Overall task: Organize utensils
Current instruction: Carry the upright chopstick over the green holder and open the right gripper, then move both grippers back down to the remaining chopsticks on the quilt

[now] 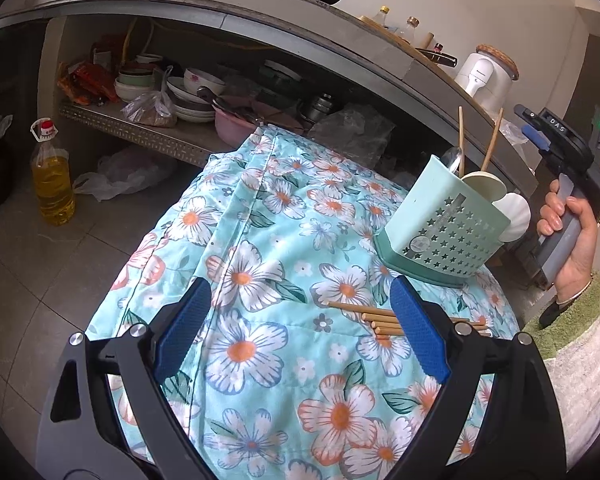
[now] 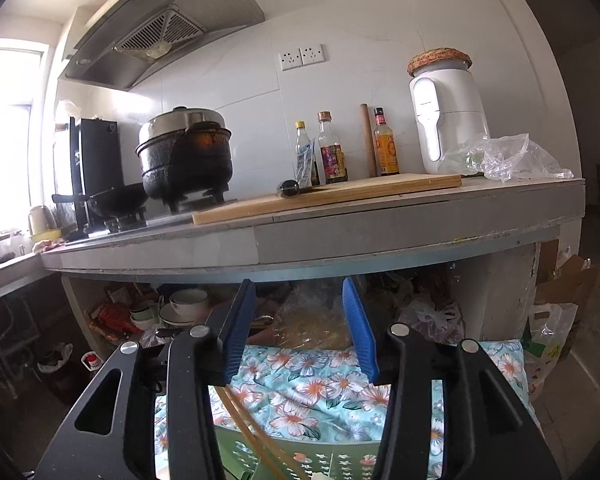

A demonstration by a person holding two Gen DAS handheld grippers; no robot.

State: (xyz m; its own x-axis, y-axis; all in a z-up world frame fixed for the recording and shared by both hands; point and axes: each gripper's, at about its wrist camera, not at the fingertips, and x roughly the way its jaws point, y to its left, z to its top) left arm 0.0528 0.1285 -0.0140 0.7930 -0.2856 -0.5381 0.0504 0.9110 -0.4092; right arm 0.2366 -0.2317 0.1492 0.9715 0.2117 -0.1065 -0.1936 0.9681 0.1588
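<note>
A green utensil holder [image 1: 444, 224] with star holes stands on the floral cloth [image 1: 260, 264] at the right. It holds two chopsticks [image 1: 461, 140], a metal spoon [image 1: 452, 158] and white spoons [image 1: 512, 208]. Several bamboo chopsticks [image 1: 376, 318] lie on the cloth just in front of it, partly hidden by my left gripper's right finger. My left gripper [image 1: 300, 316] is open and empty above the cloth. My right gripper [image 2: 300, 320] is open and empty above the holder [image 2: 300, 456], whose rim and two chopsticks [image 2: 252, 428] show below it. It also shows in the left wrist view [image 1: 556, 148], hand-held.
A grey counter [image 2: 340, 236] runs behind, with a cutting board [image 2: 340, 196], bottles [image 2: 332, 152], a black pot [image 2: 184, 164] and a white appliance [image 2: 448, 116]. The shelf under it holds bowls [image 1: 196, 92]. An oil bottle [image 1: 52, 176] stands on the floor at left.
</note>
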